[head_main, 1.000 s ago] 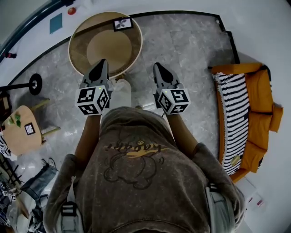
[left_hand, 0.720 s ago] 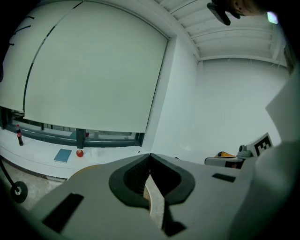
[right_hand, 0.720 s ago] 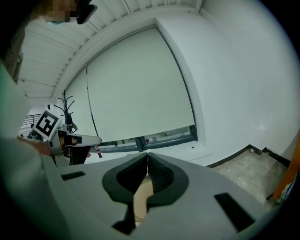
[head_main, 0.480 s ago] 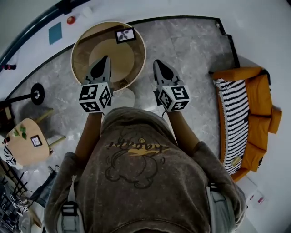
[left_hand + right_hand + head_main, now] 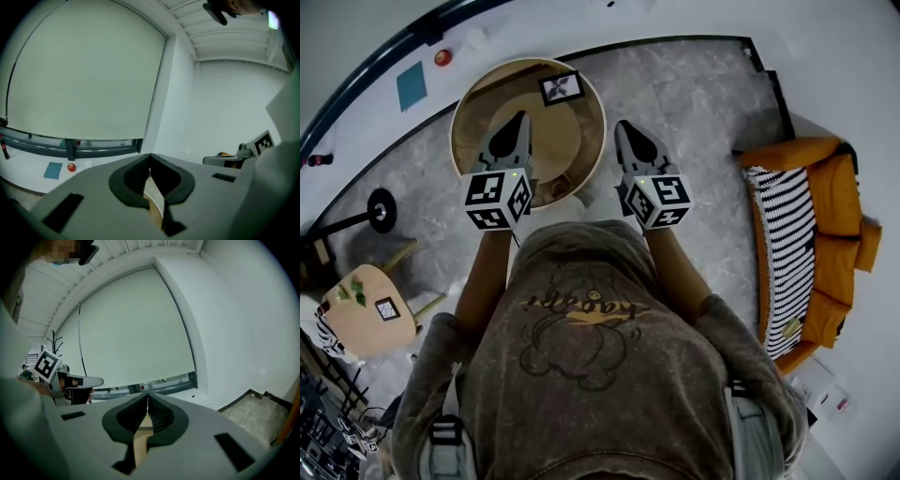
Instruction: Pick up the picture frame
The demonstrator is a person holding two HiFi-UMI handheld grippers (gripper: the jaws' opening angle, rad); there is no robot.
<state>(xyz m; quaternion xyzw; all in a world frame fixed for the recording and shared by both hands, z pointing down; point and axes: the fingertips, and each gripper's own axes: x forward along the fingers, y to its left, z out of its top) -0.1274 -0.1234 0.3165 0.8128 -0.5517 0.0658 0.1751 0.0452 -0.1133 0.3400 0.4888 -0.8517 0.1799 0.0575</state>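
The picture frame point(image 5: 562, 88), dark-edged with a white leaf print, sits at the far side of a round wooden table point(image 5: 486, 103) in the head view. My left gripper point(image 5: 517, 122) is held above the table's near half, short of the frame, with its jaws shut and empty. My right gripper point(image 5: 625, 128) hangs just right of the table's rim, over the grey floor, also shut and empty. In the left gripper view the jaws point(image 5: 149, 157) meet at the tip, and so do those point(image 5: 147, 396) in the right gripper view. Neither gripper view shows the frame.
An orange sofa point(image 5: 834, 234) with a striped blanket point(image 5: 787, 244) stands at the right. A small wooden side table point(image 5: 356, 314) and a black round stand base point(image 5: 382, 211) are at the left. A white wall with a window band lies beyond the round table.
The person has walked toward the round table. Both grippers moved forward with them. The left one now hangs over the tabletop, and the frame lies nearer.
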